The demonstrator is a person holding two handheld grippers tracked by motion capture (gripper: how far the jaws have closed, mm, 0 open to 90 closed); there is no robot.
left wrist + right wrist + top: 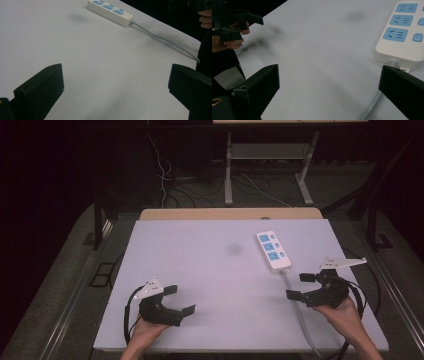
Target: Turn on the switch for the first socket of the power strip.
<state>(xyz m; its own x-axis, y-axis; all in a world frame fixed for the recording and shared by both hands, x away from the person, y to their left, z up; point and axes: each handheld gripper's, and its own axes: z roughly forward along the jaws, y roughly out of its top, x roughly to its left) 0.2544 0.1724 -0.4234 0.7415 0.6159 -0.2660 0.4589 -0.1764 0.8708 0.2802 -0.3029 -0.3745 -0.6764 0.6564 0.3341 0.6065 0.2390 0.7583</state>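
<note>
Standing at the near edge of a white table, a person holds a black two-jaw gripper in each hand. The left gripper hovers over the near left part of the table, its jaws spread wide apart with nothing between them. The right gripper hovers near the right edge, jaws likewise wide apart and holding nothing.

The one thing on the table is a white power strip with three blue sockets and small blue switches beside them. It lies flat toward the far right, just beyond the right gripper. Its grey cable runs from the near end toward the person, passing under the right gripper and off the front edge. In the right gripper view the strip's near end sits just ahead of one jaw, with the cable leaving it there. In the left gripper view the strip lies well away across bare table.

The work in hand looks like a reach for the power strip, with the right gripper nearest. To do it well, I would judge the right gripper should come down squarely across the strip's narrow width, both jaws clear of the switches, and close on the long sides near the middle. Grabbing the cable end risks the strip swinging. The trailing cable may drag, so a slow lift seems wise.
</note>
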